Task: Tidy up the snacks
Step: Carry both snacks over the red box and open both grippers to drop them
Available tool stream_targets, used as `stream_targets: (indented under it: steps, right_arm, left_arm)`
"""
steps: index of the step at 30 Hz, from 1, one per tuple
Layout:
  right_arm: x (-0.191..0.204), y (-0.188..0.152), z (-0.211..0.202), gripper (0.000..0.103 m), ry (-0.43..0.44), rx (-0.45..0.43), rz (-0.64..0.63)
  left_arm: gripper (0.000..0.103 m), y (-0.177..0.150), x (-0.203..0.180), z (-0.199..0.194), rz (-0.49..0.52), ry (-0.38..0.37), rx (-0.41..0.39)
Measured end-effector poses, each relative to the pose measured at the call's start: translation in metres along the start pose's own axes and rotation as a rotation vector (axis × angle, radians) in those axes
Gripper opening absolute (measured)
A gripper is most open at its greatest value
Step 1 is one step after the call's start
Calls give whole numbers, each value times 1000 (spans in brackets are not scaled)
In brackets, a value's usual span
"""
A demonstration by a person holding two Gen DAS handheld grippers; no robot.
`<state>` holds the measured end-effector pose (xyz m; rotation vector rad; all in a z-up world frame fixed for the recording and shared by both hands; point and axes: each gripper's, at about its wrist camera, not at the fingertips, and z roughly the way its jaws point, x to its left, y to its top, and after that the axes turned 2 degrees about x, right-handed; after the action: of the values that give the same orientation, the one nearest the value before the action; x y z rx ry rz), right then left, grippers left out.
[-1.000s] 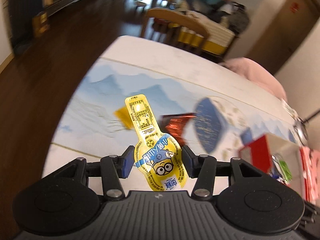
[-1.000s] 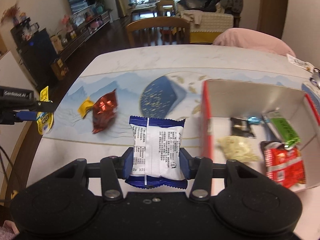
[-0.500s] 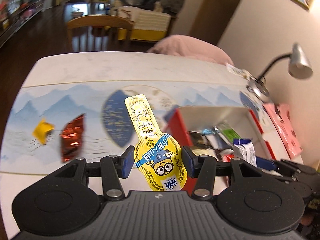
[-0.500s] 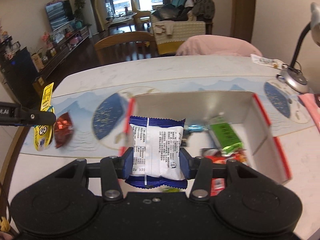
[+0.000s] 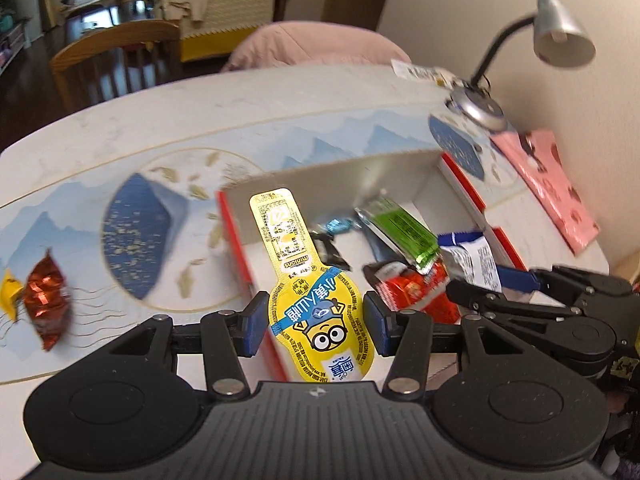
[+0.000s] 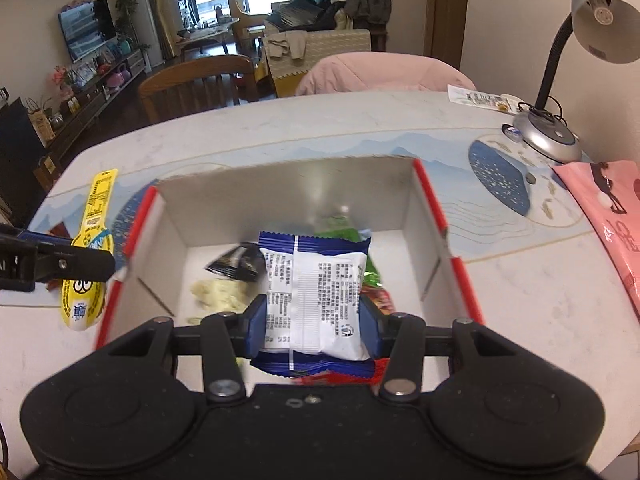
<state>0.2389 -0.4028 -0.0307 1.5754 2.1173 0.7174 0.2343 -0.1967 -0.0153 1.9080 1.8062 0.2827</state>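
My left gripper [image 5: 316, 324] is shut on a yellow cartoon-face snack pouch [image 5: 316, 312], held over the left wall of the red-edged cardboard box [image 5: 236, 236]. Above that box [image 6: 432, 204] my right gripper [image 6: 314, 326] is shut on a blue and white snack packet [image 6: 316, 296]. In the right wrist view the left gripper [image 6: 76, 264] with its yellow pouch [image 6: 86, 280] shows at the box's left side. Inside the box lie a green packet [image 5: 400, 232], a red packet [image 5: 416, 288], a black packet [image 6: 236, 264] and a pale snack [image 6: 220, 292].
A shiny red packet [image 5: 46, 300] and a small yellow wrapper [image 5: 9, 290] lie on the table left of the box. A desk lamp [image 6: 548, 136] and a pink bag [image 6: 612, 224] stand on the right. A wooden chair [image 6: 196, 84] and a pink cushion [image 6: 376, 74] are behind the table.
Both grippers swung right with their packets: the left from the loose snacks to the box's left wall, the right from beside the box to over its inside.
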Motion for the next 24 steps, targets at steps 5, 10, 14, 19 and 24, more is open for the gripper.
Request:
stream_targets:
  steps: [5, 10, 14, 19, 24]
  right_arm:
    - [-7, -6, 14, 45, -26, 29, -36]
    - [-12, -7, 27, 45, -28, 55, -67]
    - [-11, -10, 39, 45, -37, 86, -93]
    - [-12, -11, 51, 45, -37, 115, -107]
    - [-13, -13, 56, 45, -33, 129, -108]
  left_arm:
    - [50, 3, -22, 28, 44, 18, 57]
    - [50, 7, -38, 47, 65, 19, 98]
    - [50, 9, -42, 66, 69, 29, 140]
    - [50, 10, -41, 88, 62, 32, 196]
    - [50, 9, -43, 106, 64, 51, 231]
